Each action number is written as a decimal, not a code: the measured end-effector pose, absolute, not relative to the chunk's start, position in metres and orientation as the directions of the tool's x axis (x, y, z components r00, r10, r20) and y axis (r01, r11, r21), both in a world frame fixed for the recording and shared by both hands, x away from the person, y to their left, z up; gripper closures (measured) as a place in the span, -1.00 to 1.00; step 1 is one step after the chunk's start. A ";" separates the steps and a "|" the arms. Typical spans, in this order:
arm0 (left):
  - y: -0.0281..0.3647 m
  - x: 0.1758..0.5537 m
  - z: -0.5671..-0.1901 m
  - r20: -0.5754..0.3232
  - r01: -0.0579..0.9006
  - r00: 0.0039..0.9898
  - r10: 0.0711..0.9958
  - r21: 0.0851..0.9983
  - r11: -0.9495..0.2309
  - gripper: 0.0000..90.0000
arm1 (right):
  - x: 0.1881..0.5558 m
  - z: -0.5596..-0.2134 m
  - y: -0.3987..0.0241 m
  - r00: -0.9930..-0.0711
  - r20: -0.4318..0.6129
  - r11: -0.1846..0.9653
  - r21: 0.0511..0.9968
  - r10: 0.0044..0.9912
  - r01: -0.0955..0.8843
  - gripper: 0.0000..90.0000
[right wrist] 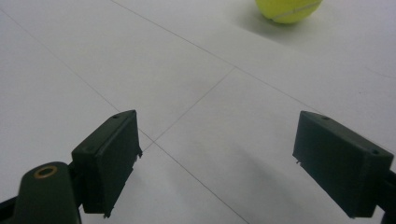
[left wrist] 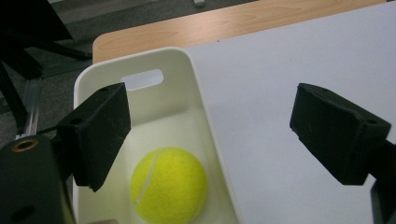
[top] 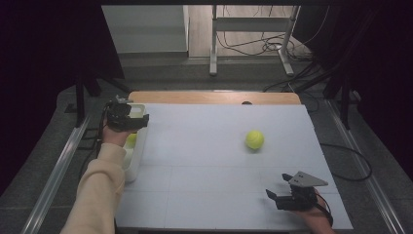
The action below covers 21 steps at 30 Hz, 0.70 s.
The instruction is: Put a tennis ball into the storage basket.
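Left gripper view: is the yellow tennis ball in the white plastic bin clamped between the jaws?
No: the yellow tennis ball lies loose on the floor of the white plastic bin, below the wide-apart jaws of the left gripper.

In the high view, the ball point(top: 131, 140) in the white bin point(top: 138, 151) at the counter's left edge is mostly hidden — the left tongs point(top: 127, 118) and the hand cover it, leaving a yellow sliver. The left gripper view cuts that ball point(left wrist: 168, 185) off at the bottom edge, with the bin's point(left wrist: 140, 65) near end. The right gripper view cuts the other ball point(right wrist: 288, 9) at the top — its lower part shows.
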<state>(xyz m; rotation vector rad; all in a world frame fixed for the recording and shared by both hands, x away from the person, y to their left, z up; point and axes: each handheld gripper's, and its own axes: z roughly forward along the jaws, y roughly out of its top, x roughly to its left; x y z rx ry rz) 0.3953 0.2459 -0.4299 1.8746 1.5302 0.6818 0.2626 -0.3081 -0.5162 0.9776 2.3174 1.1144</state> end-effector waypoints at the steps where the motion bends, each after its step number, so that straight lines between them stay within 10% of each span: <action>1: 0.246 0.395 -0.430 0.007 0.663 0.196 0.980 0.736 -0.138 -0.70 | 0.262 -0.516 -0.308 -0.682 -0.044 0.441 0.792 0.730 0.421 -0.67; 21: 0.237 0.369 -0.414 -0.032 0.593 0.288 0.957 0.790 -0.152 -0.70 | 0.263 -0.516 -0.308 -0.681 -0.042 0.435 0.797 0.731 0.418 -0.67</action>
